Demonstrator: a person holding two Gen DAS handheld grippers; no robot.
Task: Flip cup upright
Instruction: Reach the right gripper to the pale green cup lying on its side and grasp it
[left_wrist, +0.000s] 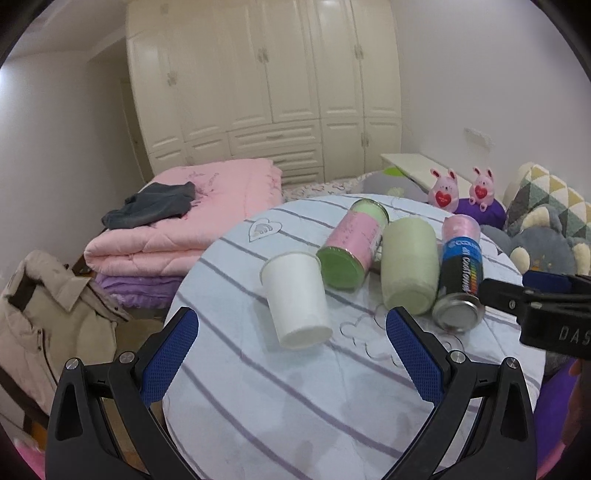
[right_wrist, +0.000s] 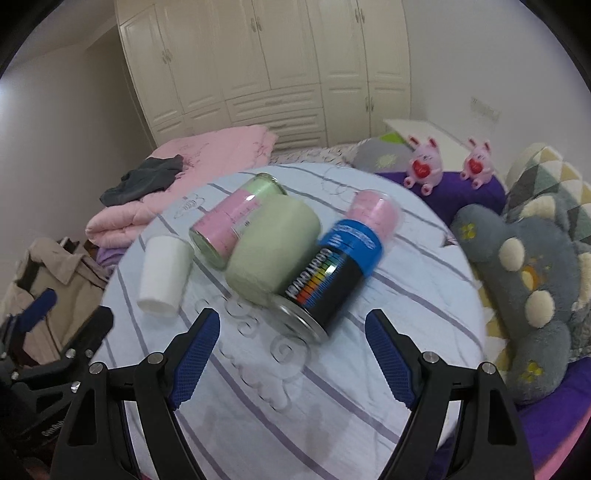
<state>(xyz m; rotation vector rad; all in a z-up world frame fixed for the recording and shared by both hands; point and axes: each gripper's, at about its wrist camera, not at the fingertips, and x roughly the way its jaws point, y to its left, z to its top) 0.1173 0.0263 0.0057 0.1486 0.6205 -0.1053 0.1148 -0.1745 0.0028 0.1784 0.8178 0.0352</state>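
Note:
A white paper cup (left_wrist: 295, 297) lies on its side on the round striped table (left_wrist: 295, 398), its base toward me. It also shows in the right wrist view (right_wrist: 164, 273). Beside it lie a pink-and-green jar (left_wrist: 351, 247), a pale green cup (left_wrist: 408, 264) and a black-and-blue can with a pink cap (left_wrist: 460, 273). My left gripper (left_wrist: 291, 354) is open and empty, just short of the white cup. My right gripper (right_wrist: 291, 354) is open and empty, just short of the can (right_wrist: 332, 273).
A folded pink quilt (left_wrist: 184, 221) with grey clothing lies behind the table. A beige jacket (left_wrist: 44, 317) sits at left. Plush toys and cushions (right_wrist: 535, 266) crowd the right side. The right gripper body (left_wrist: 546, 310) shows at the left wrist view's right edge.

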